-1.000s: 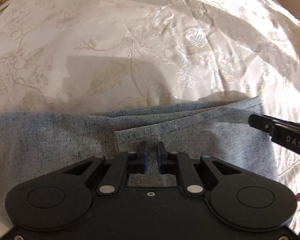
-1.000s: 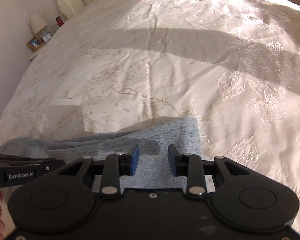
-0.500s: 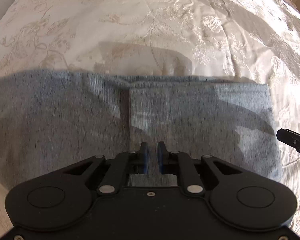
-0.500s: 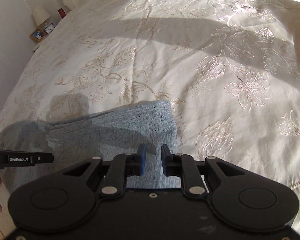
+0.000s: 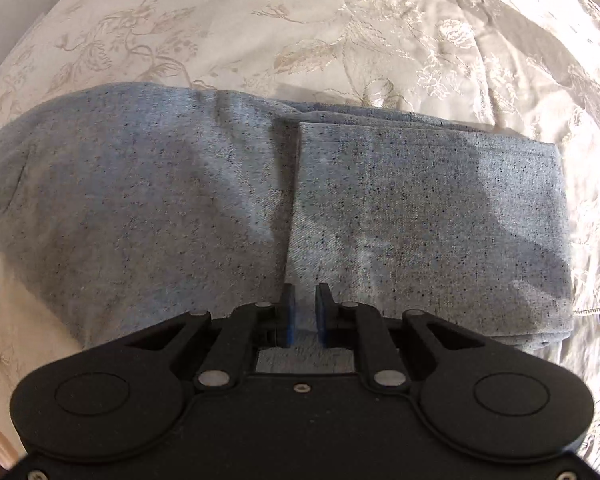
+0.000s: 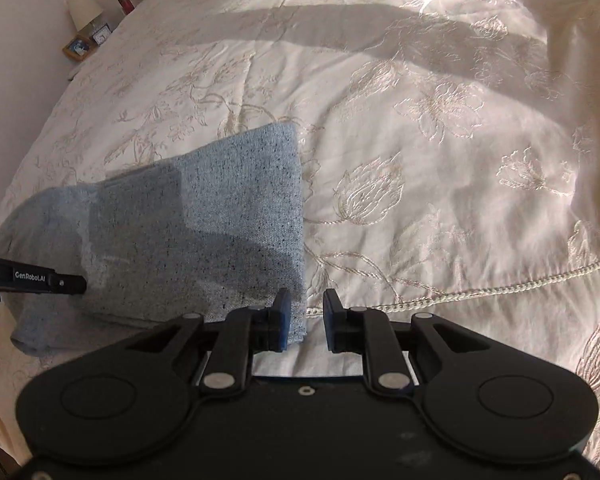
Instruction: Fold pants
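Nearest the lenses, the left hand-held gripper hovered over the near hem of the pants, its fingers a narrow gap apart and holding nothing. The right hand-held gripper stood wider apart at the pants' right edge, also empty. The blue-grey pants lay folded along the near edge of the bed, one layer doubled over the other. Beyond stretched the embroidered bedspread. A careless pinch might have caught only the top layer, dragging the fold askew.

Left gripper jaws narrowly parted; right gripper jaws apart.
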A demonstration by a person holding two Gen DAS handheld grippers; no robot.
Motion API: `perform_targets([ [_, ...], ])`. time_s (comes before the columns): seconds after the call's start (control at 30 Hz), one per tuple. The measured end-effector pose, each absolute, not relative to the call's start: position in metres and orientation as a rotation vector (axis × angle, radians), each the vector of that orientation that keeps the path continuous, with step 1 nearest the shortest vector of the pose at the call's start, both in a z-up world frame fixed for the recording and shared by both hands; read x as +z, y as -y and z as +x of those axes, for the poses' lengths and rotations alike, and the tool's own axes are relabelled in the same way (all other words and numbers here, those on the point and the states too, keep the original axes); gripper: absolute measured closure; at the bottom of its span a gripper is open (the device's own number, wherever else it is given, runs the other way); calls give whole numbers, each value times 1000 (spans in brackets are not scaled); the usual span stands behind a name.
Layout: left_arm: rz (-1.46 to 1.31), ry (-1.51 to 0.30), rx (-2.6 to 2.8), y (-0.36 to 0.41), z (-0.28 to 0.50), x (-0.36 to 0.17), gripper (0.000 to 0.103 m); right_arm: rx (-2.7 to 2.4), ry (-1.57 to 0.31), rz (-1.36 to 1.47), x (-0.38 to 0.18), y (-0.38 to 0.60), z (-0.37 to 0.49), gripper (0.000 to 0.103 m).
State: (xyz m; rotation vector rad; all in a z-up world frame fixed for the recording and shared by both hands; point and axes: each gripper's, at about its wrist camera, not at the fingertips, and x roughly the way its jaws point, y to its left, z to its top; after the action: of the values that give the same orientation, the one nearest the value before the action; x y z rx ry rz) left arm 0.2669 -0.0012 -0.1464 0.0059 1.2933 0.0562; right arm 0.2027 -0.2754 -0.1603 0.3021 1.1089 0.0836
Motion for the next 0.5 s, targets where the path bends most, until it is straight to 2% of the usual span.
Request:
perform_targets([
  [0.27, -31, -1249, 191, -59, 230, -99, 82, 112, -1043, 313, -119, 283, 176, 84],
  [0.5, -109, -1226, 310, -159, 230, -88, 82, 157, -1022, 314, -101, 234, 167, 82],
])
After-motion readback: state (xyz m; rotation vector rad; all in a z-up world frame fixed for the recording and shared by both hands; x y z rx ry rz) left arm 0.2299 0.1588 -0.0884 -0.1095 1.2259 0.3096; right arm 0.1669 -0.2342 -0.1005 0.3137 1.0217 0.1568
